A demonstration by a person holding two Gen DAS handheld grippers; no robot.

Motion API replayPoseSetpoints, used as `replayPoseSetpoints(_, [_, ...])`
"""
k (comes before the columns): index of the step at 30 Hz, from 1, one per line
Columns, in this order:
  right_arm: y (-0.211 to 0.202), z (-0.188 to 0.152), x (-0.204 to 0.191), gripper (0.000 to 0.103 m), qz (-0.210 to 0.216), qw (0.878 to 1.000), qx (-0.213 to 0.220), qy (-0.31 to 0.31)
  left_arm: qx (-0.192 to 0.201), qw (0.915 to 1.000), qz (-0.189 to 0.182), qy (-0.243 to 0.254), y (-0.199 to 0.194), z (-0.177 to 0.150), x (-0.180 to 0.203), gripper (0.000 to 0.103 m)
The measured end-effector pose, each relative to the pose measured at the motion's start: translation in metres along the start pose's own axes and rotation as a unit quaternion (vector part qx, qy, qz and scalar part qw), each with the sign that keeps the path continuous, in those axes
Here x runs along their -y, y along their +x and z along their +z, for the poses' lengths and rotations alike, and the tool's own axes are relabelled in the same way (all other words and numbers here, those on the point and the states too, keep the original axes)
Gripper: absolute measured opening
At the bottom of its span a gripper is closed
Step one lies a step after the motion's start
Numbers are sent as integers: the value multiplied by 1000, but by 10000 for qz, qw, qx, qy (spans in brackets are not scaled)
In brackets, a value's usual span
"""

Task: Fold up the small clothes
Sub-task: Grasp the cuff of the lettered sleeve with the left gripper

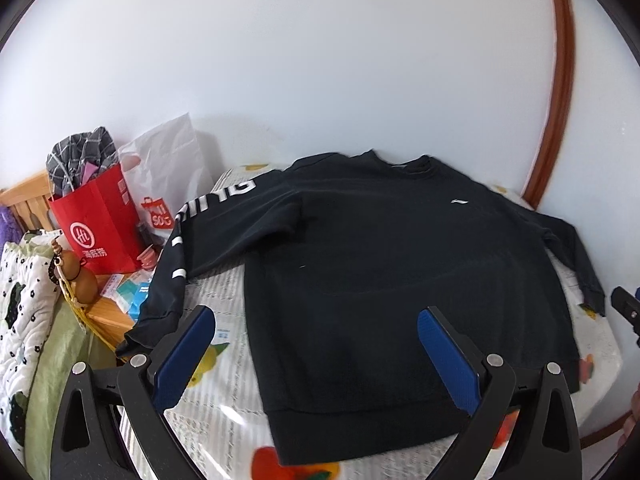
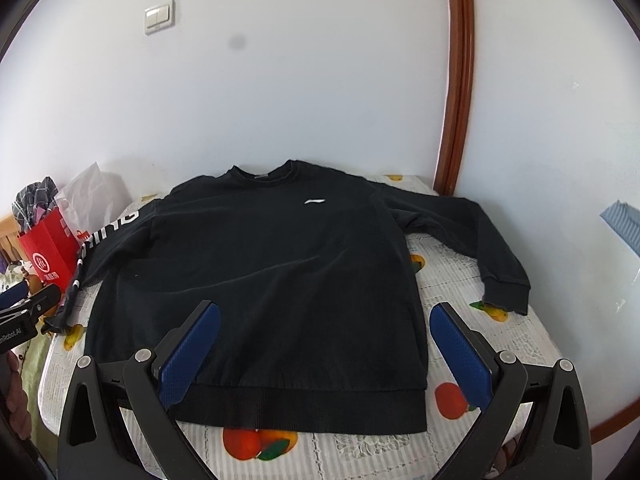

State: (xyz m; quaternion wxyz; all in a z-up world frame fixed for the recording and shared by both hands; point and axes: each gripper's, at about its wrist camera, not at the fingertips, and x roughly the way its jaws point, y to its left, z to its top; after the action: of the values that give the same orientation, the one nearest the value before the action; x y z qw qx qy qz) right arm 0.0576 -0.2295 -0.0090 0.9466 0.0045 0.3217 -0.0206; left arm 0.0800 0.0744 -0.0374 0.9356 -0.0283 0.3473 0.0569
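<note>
A black long-sleeved sweatshirt lies flat, front up, on a table with a fruit-print cloth; it also shows in the right wrist view. Its left sleeve with white lettering hangs over the table's left edge. Its right sleeve lies spread out to the right. My left gripper is open and empty above the hem's left part. My right gripper is open and empty above the hem's right part.
A red paper bag with checked cloth and a white plastic bag stand at the left on a wooden stand. A spotted quilt lies far left. A white wall and a brown door frame stand behind the table.
</note>
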Motion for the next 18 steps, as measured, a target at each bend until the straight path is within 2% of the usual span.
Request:
replayPoseSetpoints(5, [48,-2,-4,103,356,9989,-293,44,-459,9976,501,-144,55,-7,-35,100])
replayPoseSetpoints(10, [87,-6,-14,103,297,9983,-498,-111,-812,9921,869,-390,97,-9,-72,93])
replayPoseSetpoints(14, [113,-7,-20,103,366,9969,-681,-110,-988,9859,1318,-303,125,-14,-94,90])
replayPoseSetpoints(18, [134,-8,-27,103,333,9958,-841,-156,-1213,9805,1531,-198,147,-22,-104,83])
